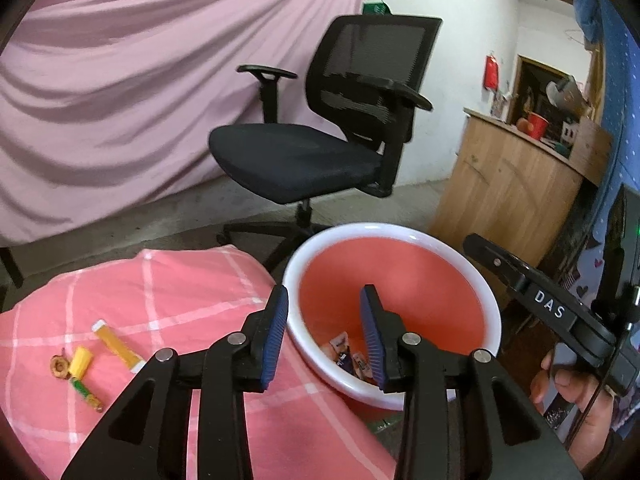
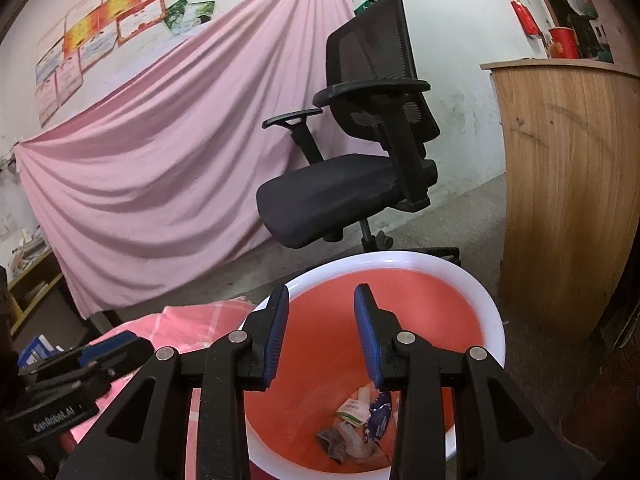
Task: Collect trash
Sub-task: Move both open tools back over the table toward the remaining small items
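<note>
A red bin with a white rim (image 1: 400,236) stands beside a pink checked cloth (image 1: 160,280); it also shows in the right wrist view (image 2: 472,284). Several wrappers (image 2: 356,428) lie at its bottom, also seen in the left wrist view (image 1: 348,356). On the cloth lie a yellow wrapper (image 1: 116,346), a small yellow packet (image 1: 80,362), a green-yellow piece (image 1: 86,392) and a brown scrap (image 1: 59,367). My left gripper (image 1: 324,336) is open and empty over the bin's near rim. My right gripper (image 2: 322,336) is open and empty above the bin.
A black office chair (image 1: 320,152) stands behind the bin, before a hanging pink sheet (image 1: 120,80). A wooden counter (image 1: 508,192) stands at the right. The right tool's body (image 1: 552,308) and the holding hand (image 1: 580,396) show at the right.
</note>
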`<state>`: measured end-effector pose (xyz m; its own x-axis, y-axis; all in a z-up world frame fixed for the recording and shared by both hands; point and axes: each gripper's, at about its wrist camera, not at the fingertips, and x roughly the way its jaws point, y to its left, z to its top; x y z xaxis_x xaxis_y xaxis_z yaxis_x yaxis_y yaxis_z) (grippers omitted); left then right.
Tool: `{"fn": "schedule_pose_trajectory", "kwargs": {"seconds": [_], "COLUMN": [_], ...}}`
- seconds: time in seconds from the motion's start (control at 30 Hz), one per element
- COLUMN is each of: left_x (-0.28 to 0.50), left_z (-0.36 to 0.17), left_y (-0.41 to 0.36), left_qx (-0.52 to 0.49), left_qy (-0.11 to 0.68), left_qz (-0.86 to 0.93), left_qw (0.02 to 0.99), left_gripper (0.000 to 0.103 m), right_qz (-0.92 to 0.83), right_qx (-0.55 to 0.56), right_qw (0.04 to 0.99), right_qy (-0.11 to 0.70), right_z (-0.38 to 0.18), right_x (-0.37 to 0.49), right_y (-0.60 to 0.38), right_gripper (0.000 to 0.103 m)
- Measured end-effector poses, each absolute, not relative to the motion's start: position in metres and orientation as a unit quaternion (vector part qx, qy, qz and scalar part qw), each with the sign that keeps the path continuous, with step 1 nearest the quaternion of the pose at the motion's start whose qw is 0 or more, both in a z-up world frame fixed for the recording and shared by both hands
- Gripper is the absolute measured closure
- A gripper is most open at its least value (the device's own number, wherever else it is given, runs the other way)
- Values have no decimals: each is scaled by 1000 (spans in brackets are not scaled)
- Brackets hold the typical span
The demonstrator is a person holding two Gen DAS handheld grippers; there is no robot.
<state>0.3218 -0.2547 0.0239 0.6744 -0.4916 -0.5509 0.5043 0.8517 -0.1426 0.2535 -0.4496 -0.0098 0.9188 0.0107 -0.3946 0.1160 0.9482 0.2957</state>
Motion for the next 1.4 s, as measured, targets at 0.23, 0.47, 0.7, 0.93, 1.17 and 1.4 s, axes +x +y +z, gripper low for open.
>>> {"fn": "schedule_pose_trajectory", "kwargs": {"seconds": [0.23, 0.47, 0.7, 0.93, 1.17, 1.4], "left_x": [310, 288, 264, 246, 228, 222], "left_z": [41, 55, 55, 54, 47, 34], "left_y": [-220, -176, -132, -93, -58, -41], "left_qx": [-18, -35, -51, -65, -54, -50], "left_qy": [262, 207, 161, 122, 106, 101], "left_qz": [-219, -137, -73, -24, 12, 32], "left_qw": [940, 968, 983, 990, 993, 993], "left_gripper": [49, 4, 2, 2, 2, 2], "right_qz": [-13, 3, 47, 105, 155, 180], "right_qx": [145, 128, 105, 53, 14, -13], "right_qw": [976, 986, 993, 993, 988, 984], "right_qy": [162, 106, 35, -13, -20, -8], "right_z": [4, 20, 35, 44, 42, 34], "right_x": [246, 237, 224, 218, 222, 231], "right_y": [-439, -415, -381, -333, -293, -262], "right_gripper": [57, 14, 0, 0, 0, 0]}}
